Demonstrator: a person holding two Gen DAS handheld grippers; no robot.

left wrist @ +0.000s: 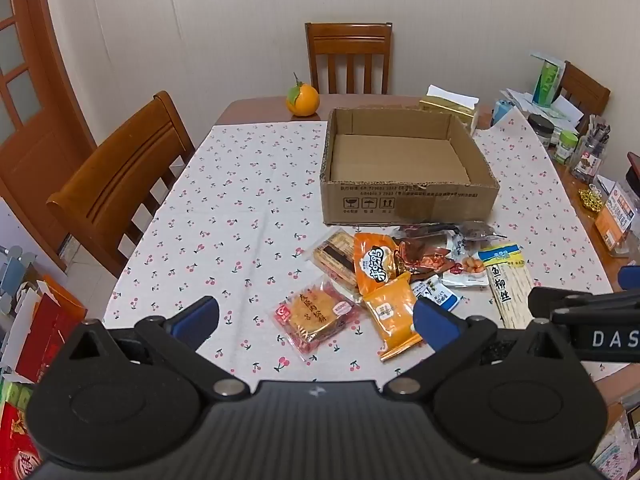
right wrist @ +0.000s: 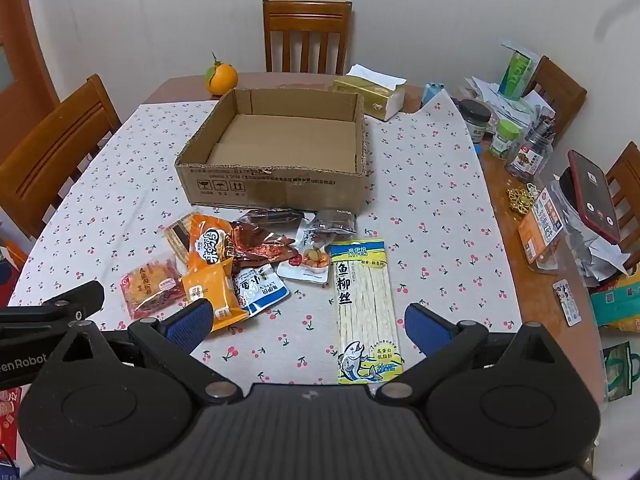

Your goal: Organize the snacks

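Left tongs [left wrist: 316, 322]: wide apart, holding nothing, above the near edge of the surface [left wrist: 240, 208].
Right tongs [right wrist: 308, 326]: wide too, nothing between them, just over the long fish-strip pack [right wrist: 362, 304].
Snacks: a loose heap just in front of the cardboard box [left wrist: 404, 160] — a round pastry in pink wrap [left wrist: 314, 316], an orange packet [left wrist: 394, 316], a cracker pack [left wrist: 334, 258], a blue-and-white pouch [right wrist: 260, 290].
Box: open-topped, nothing in it, on the cherry-print cloth.
Overlapped: dark red and brown packets in mid-heap lie over each other; their labels cannot be read.
Cut off: in the left view the fish-strip pack disappears behind the right gripper's arm.
Only in the right view: the whole fish-strip pack with its fish drawing, and a red phone [right wrist: 592, 196] propped on clutter at the right edge.
Only in the left view: a door [left wrist: 24, 92] and boxes on the floor to the left.
Both views: an orange [left wrist: 303, 99], a tissue box [right wrist: 372, 96], jars.
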